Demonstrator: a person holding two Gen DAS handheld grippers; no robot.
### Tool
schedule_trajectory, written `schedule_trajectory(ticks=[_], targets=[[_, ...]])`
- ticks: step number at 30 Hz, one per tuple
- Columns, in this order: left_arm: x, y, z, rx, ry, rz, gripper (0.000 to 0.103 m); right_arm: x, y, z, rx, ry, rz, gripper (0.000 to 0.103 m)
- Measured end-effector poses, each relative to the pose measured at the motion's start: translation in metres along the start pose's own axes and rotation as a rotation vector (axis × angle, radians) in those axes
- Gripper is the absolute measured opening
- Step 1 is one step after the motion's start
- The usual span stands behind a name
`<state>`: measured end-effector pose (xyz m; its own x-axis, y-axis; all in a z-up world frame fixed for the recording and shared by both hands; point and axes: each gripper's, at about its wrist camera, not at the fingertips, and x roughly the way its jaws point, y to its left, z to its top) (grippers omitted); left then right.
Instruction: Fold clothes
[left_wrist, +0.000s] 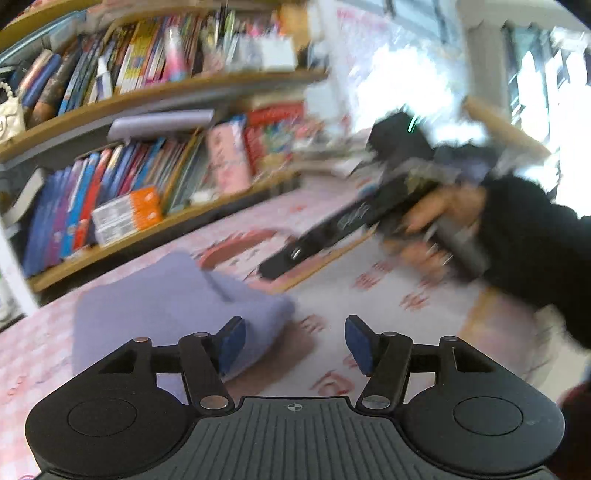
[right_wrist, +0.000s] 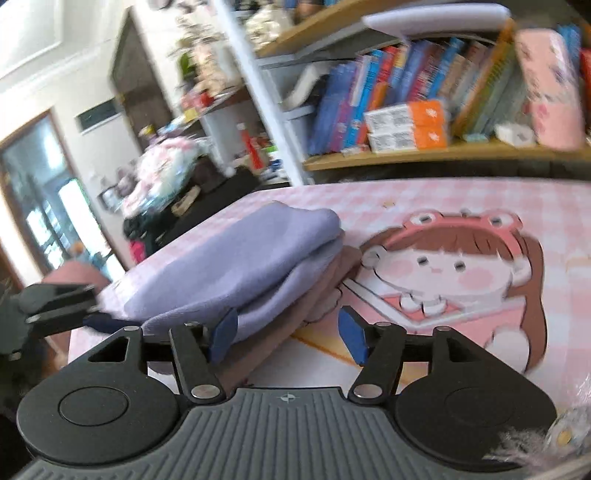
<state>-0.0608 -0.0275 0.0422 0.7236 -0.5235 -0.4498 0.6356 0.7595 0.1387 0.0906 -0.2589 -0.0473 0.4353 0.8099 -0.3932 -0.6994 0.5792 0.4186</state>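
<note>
Pink checked cloth with a cartoon girl printed on it covers the table (right_wrist: 461, 199) I am working over, and both views are smeared with motion blur.

Nearest in my left wrist view, my left tongs (left_wrist: 294, 341) stand spread wide, the blue pads (left_wrist: 232, 345) well apart, with nothing between them. Just ahead of the left pad lies the folded lilac garment (left_wrist: 177, 306), flat on the table and partly hidden behind that finger. Further ahead and to the right, a hand (left_wrist: 436, 225) in a black fuzzy sleeve (left_wrist: 532, 243) holds the other tool, which shows only as a dark streak angled down toward the table beyond the garment. Farthest off, a wooden bookshelf (left_wrist: 166, 88) packed with coloured books runs along the back, and bright windows sit to its right.

In my right wrist view, my right tongs (right_wrist: 287, 338) are likewise spread apart and gripping nothing. The lilac garment begins right at the left pad and extends ahead and leftward as a thick folded bundle; it rests on top of a folded dusty-pink garment (right_wrist: 325, 288), whose edges peek out along its right side. The left tool's black tip (right_wrist: 55, 302) sits at the far left, near the bundle's left edge; whether it touches the cloth I cannot tell. Beyond the table stand the bookshelf and a cluttered room.
</note>
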Motion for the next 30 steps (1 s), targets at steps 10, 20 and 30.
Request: schedule_trajectory(ticks=[10,20,30], targets=[[0.018,0.037,0.006,0.064,0.020,0.261,0.061,0.002,-0.007,-0.006,0.460,-0.088,0.090,0.072],[0.066,0.022,-0.011,0.111,0.105,0.199,0.060,0.035,0.027,-0.010,0.436,0.039,-0.049,0.072],[-0.001,0.059,-0.011,-0.058,-0.024,0.192,0.088,0.056,0.055,-0.012,0.315,0.069,-0.189,0.066]])
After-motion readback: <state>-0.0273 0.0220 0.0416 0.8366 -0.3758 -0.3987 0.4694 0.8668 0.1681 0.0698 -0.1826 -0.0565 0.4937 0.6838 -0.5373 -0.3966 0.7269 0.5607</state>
